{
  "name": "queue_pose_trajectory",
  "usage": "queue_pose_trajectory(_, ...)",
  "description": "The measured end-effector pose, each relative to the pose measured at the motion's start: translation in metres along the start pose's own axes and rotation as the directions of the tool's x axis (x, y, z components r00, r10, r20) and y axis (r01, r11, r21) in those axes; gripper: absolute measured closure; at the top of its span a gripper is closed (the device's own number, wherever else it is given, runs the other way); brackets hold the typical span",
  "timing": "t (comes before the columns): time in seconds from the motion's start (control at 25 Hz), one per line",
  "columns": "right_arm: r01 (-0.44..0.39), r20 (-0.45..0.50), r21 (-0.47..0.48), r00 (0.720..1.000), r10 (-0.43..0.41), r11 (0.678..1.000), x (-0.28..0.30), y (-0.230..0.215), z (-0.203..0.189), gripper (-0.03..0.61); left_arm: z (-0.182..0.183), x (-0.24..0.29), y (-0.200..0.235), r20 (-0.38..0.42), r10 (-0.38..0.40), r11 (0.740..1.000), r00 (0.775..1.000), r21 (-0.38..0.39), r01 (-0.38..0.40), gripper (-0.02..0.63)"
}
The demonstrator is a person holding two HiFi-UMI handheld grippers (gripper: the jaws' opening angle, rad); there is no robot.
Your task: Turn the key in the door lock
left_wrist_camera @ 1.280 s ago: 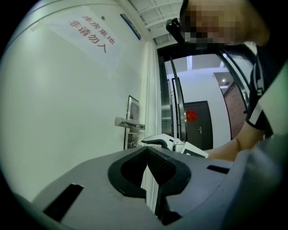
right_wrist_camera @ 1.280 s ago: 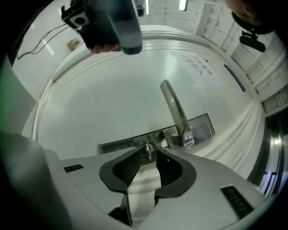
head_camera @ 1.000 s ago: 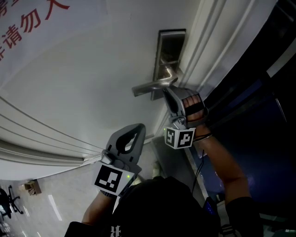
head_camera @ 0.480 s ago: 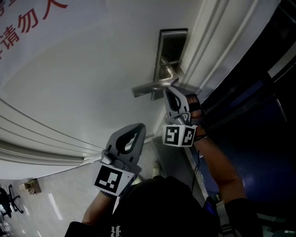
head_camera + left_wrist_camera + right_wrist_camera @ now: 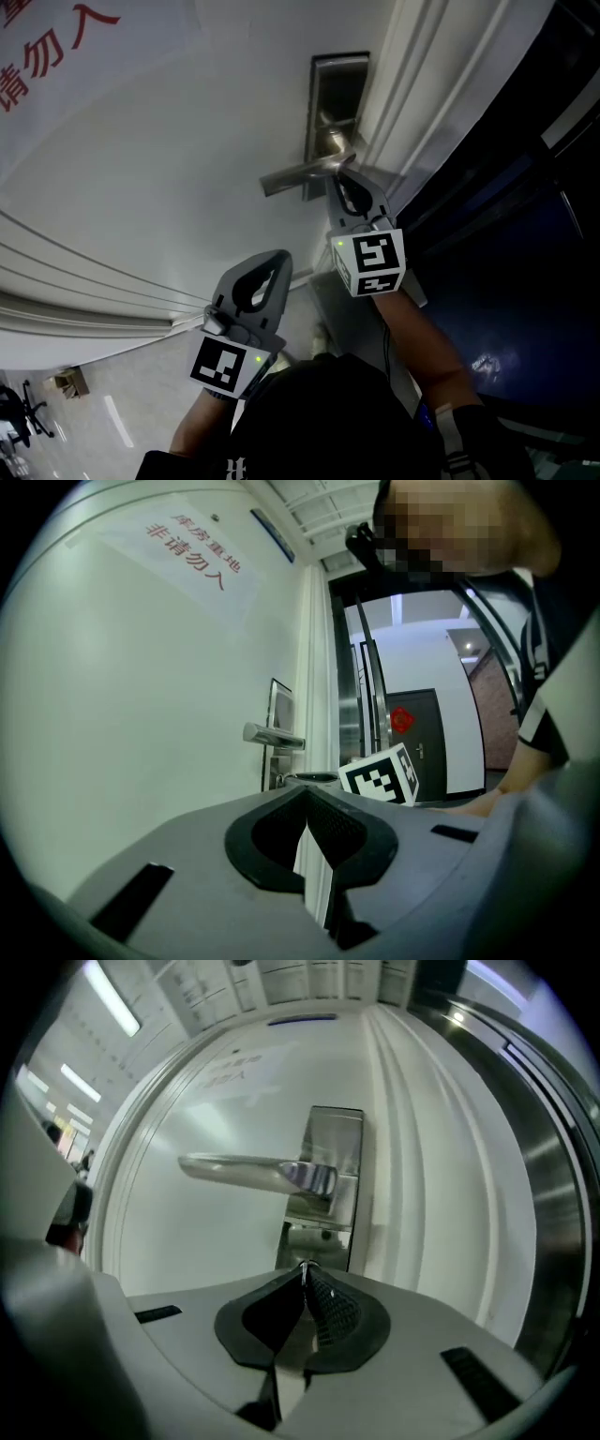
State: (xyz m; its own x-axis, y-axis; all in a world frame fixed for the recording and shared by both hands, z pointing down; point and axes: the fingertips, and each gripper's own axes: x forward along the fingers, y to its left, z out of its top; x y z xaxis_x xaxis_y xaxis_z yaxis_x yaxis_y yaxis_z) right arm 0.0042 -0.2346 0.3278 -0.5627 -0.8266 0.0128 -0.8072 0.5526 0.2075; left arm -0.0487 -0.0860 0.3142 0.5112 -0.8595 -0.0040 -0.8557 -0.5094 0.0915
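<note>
Right gripper view looked straight at the steel lock plate (image 5: 336, 1138), set near the edge of the white door (image 5: 187, 1241) beside the frame mouldings (image 5: 422, 1147). The lever handle (image 5: 248, 1172) reached out from the plate across the door face. The right tongs (image 5: 303, 1269) were pressed together on a thin bright sliver of metal, the key (image 5: 301, 1264), held at their very tips. Those tips sat just under the handle and up against the round lock cylinder (image 5: 314, 1235) in the plate's lower part; whether the blade was in the keyhole could not be made out. Head view showed the same tongs aimed at the bottom of the plate, with their marker cube (image 5: 368, 263) toward the person. The left tongs (image 5: 306, 797) hung lower, well apart from the lock and close to the plain door face, their tips closed on each other with nothing between them. From the left gripper view the handle and plate stood farther along the door, with the right tongs' marker cube just below them. A sheet with red characters (image 5: 187, 555) was stuck higher up on the door.
</note>
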Motion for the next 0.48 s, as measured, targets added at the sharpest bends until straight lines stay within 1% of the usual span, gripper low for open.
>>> queue_pose_trajectory(0.04, -0.008, 0.002, 0.082, 1.000, 0.008, 0.997, 0.0000, -0.0015, -0.0008, 0.558, 0.0001, -0.0002, 0.0001, 0.001, 0.000, 1.000, 1.000, 0.001, 0.000, 0.607)
queue_pose_trajectory(0.08, -0.018, 0.005, 0.171, 1.000, 0.017, 0.985, -0.0001, -0.0028, -0.0019, 0.558, 0.0002, -0.0005, 0.0002, 0.002, 0.000, 1.000, 1.000, 0.001, 0.000, 0.606)
queue_pose_trajectory(0.12, -0.031, 0.009, 0.266, 1.000, 0.029, 0.963, -0.0003, -0.0039, -0.0030, 0.557, 0.0005, -0.0006, 0.0002, 0.002, 0.000, 1.000, 1.000, 0.001, 0.000, 0.606)
queue_pose_trajectory(0.16, -0.044, 0.015, 0.362, 0.999, 0.042, 0.931, -0.0004, -0.0050, -0.0040, 0.557, 0.0006, -0.0008, 0.0001, 0.002, 0.000, 1.000, 1.000, 0.002, 0.000, 0.607)
queue_pose_trajectory(0.24, -0.069, 0.029, 0.529, 0.998, 0.063, 0.846, -0.0006, -0.0066, -0.0058, 0.557, 0.0008, -0.0012, -0.0001, 0.001, 0.000, 1.000, 1.000, 0.003, 0.000, 0.606)
queue_pose_trajectory(0.28, -0.078, 0.035, 0.595, 0.997, 0.071, 0.800, -0.0007, -0.0072, -0.0066, 0.557, 0.0008, -0.0014, -0.0001, 0.001, 0.000, 1.000, 1.000, 0.003, 0.000, 0.606)
queue_pose_trajectory(0.4, -0.102, 0.055, 0.740, 0.994, 0.092, 0.664, -0.0009, -0.0090, -0.0086, 0.557, 0.0001, -0.0017, -0.0005, -0.002, -0.001, 1.000, 1.000, 0.005, 0.001, 0.607)
queue_pose_trajectory(0.44, -0.114, 0.067, 0.784, 0.993, 0.099, 0.610, -0.0008, -0.0098, -0.0088, 0.557, -0.0001, -0.0017, -0.0007, -0.002, -0.002, 1.000, 1.000, 0.006, 0.002, 0.606)
queue_pose_trajectory(0.48, -0.127, 0.083, 0.826, 0.991, 0.104, 0.549, -0.0005, -0.0106, -0.0087, 0.557, -0.0002, -0.0017, -0.0009, -0.002, -0.003, 1.000, 1.000, 0.006, 0.003, 0.606)
